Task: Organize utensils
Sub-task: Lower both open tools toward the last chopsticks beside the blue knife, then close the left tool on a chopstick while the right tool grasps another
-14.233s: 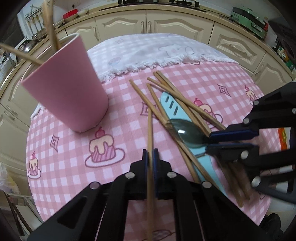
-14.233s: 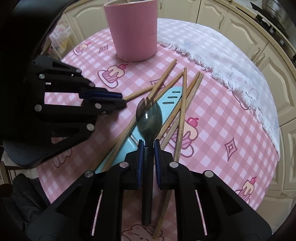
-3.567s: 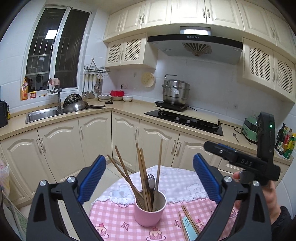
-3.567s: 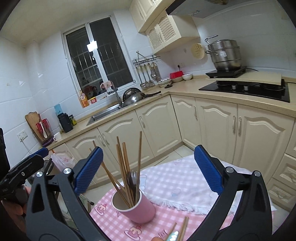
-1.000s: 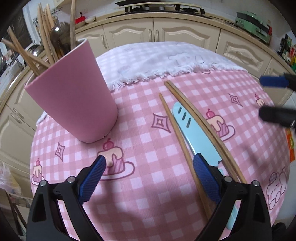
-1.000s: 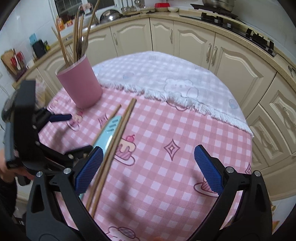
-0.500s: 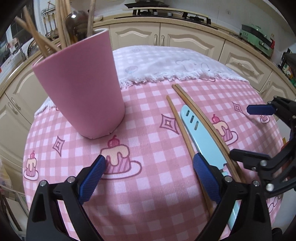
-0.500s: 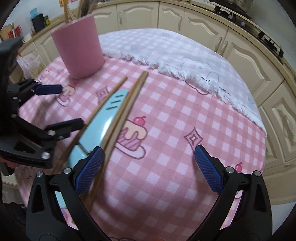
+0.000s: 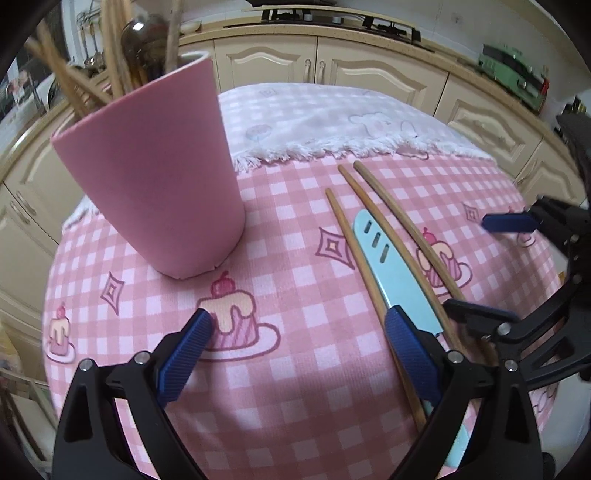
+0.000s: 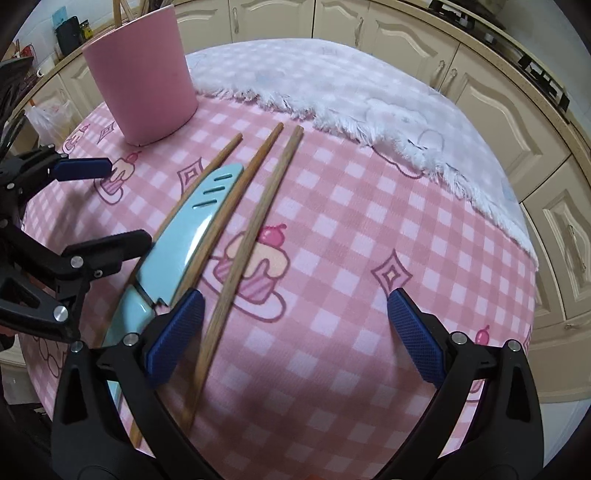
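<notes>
Only from the left wrist, spoon (image 9: 137, 35) in cup (image 9: 155, 177); both grippers' fingers (image 9: 184, 356) (image 10: 415, 334) apart, empty.

A home kitchen is shown. Cream cupboards (image 10: 491, 122) are seen under a long counter (image 9: 369, 33), with a black stove (image 9: 332, 16) on it. A round table is covered by a pink cloth (image 10: 332, 240).

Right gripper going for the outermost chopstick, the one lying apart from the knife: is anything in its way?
Nothing visible. The right gripper is open over bare tablecloth, and the chopstick lies alone past its left finger. The blue knife and another chopstick lie further left.
</notes>
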Demonstrator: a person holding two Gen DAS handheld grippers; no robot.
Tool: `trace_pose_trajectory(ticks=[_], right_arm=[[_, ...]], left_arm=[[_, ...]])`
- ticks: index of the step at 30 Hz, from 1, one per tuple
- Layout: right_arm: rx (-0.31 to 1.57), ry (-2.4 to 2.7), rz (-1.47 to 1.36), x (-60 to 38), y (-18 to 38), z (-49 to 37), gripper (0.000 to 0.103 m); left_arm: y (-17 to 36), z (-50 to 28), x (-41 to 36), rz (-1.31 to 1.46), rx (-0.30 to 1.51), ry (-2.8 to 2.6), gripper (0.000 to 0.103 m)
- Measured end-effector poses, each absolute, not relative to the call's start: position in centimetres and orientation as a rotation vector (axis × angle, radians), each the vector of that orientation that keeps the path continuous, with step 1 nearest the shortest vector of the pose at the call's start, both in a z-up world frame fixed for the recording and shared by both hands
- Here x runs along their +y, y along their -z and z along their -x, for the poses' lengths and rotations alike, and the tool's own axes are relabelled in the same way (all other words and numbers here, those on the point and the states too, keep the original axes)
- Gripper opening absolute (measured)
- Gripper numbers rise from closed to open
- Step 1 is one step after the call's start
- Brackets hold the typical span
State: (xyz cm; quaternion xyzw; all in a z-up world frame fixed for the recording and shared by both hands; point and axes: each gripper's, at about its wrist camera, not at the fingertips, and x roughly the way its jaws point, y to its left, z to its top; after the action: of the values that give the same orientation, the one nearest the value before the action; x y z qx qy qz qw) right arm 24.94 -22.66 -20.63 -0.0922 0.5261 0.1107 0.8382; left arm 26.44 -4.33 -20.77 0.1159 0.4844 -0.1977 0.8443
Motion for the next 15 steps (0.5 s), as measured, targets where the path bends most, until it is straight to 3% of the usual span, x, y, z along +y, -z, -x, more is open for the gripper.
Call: trace_pose_trajectory(ticks=[15], right_arm=[[1.138, -0.211, 0.164, -25.2, 20.6, -26.0, 0.097]], left_arm=[[21.2, -27.8, -6.8, -0.341, 1.081, 0.378, 0.092]])
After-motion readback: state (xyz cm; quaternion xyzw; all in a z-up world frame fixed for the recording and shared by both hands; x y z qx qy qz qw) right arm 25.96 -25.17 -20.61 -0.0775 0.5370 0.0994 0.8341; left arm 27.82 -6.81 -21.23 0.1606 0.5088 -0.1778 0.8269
